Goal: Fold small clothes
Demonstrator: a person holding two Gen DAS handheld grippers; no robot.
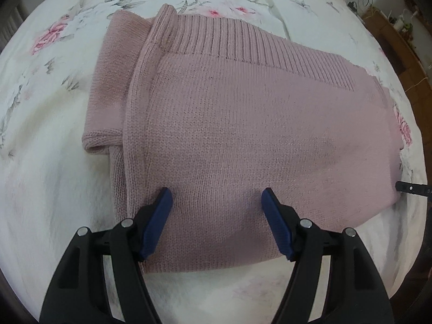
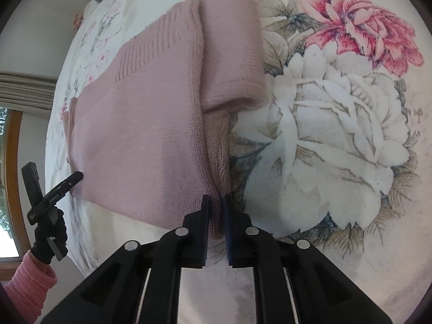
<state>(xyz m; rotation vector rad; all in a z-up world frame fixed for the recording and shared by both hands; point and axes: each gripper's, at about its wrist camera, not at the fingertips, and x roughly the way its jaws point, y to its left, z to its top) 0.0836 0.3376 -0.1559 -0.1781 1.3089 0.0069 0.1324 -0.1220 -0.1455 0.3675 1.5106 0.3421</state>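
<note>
A pink knitted sweater (image 1: 243, 135) lies folded on the flowered bedsheet (image 1: 48, 175), ribbed hem at the far end and a sleeve (image 1: 108, 86) folded along its left side. My left gripper (image 1: 216, 197) is open above the sweater's near edge, and I cannot tell whether its fingers touch the knit. In the right wrist view my right gripper (image 2: 216, 208) is shut on the near end of the sweater (image 2: 135, 124), at its side seam beside the sleeve (image 2: 232, 54). There the left gripper (image 2: 54, 171) stands open at the sweater's near left corner.
A gloved hand (image 2: 51, 232) with a pink sleeve holds the left gripper. The bedsheet (image 2: 324, 140) spreads wide to the right of the sweater. A black gripper tip (image 1: 405, 187) pokes in at the sweater's right corner. Wooden furniture (image 1: 391, 35) stands beyond the bed.
</note>
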